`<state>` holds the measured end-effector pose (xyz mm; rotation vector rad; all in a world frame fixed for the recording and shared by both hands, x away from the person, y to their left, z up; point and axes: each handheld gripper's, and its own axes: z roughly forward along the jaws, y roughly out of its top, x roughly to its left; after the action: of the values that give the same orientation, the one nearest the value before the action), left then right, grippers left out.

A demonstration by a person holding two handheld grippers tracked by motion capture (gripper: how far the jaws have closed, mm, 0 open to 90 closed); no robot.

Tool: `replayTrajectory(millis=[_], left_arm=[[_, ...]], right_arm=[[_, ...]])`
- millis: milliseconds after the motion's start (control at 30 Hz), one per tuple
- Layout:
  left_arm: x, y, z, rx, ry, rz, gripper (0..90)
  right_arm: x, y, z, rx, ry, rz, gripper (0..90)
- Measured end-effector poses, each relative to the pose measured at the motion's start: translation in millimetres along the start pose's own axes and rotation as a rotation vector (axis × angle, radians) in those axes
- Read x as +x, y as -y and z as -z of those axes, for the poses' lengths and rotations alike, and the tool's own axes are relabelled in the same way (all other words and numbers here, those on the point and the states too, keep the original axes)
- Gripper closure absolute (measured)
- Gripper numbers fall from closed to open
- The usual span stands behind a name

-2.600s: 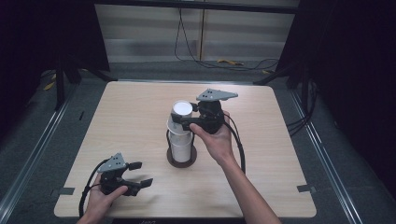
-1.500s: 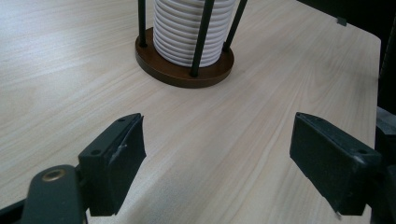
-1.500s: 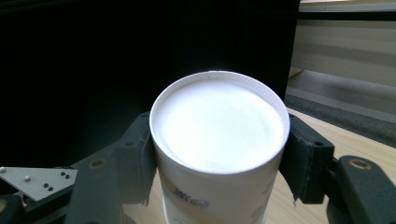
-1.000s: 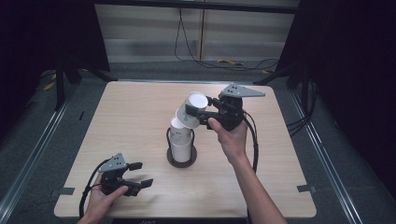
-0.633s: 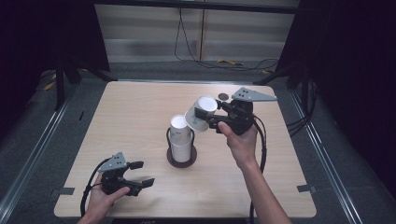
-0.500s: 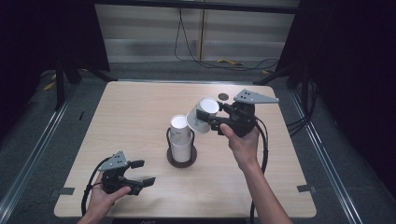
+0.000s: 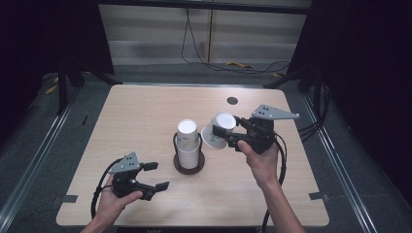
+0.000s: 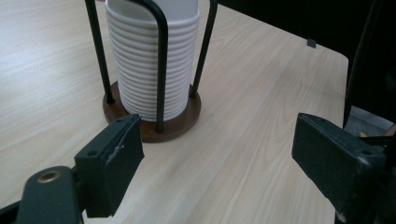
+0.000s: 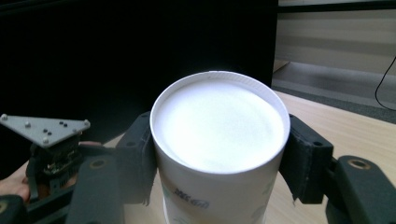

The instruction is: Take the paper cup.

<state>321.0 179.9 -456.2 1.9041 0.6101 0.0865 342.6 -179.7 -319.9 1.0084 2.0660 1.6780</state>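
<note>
Right gripper (image 7: 228, 137): clenched on 1 white paper cup with printed lettering on its wall (image 7: 217, 130). In the right gripper view the 2 black jaws press on opposite sides of the cup wall just under the rim, and the cup's pale bottom faces the camera, so the cup is held upside down relative to that gripper. In the high view the cup sits right of centre of the frame, tilted, lifted off the table and apart from the stack.

Change noted: 2.6 s ago this gripper stood directly at the top of the stack of ribbed white paper cups (image 7: 187, 143) in the black wire holder on a round dark wooden base (image 7: 189, 164). In the following frames the cup came off the top and travelled to the right across the frame; it is now fully separated and just beside the stack's upper end. The stack stays upright in its holder at frame centre, undisturbed.

Left gripper (image 7: 150, 175): released, jaws spread wide, nothing between them. In the left gripper view the jaws frame bare light wooden table (image 8: 261, 93), with the stack and holder in the upper left of that frame. It remains at the lower left of the high view, little shifted.

Assessment: 1 cup has been cleanly drawn from the stack, with no second cup visibly clinging to it. Judged outstanding: turning the cup and setting it down on open table, probably to the right. The tilt and the grip near the rim suggest some risk of crushing the thin wall.
</note>
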Motion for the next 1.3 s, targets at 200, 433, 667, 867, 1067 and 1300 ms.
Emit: replayTrajectory(millis=[200,433,667,867,1067,1300], left_arm=[[-6.0,-16.7,-9.3,-0.007,0.031,-0.050,16.6],[-7.9,-30.2,-19.4,-0.009,0.048,-0.067,16.5],[-12.0,-45.1,-27.0,-0.036,0.046,-0.094,16.5],[-18.9,-54.1,-32.8,-0.049,0.079,-0.113,16.4],[-19.6,-50.1,-33.7,-0.046,0.089,-0.101,16.3],[-16.8,-45.3,-36.4,-0.030,0.091,-0.098,16.2]], right_arm=[[4.2,16.5,0.5,0.032,-0.022,-0.009,36.5],[6.7,29.1,-2.2,0.056,-0.038,-0.019,36.5],[9.9,37.7,-7.4,0.074,-0.057,-0.027,36.5],[16.7,46.4,-12.5,0.072,-0.085,-0.022,36.5],[18.8,56.4,-18.9,0.094,-0.093,-0.030,36.5],[22.7,61.7,-27.2,0.114,-0.110,-0.034,36.5]])
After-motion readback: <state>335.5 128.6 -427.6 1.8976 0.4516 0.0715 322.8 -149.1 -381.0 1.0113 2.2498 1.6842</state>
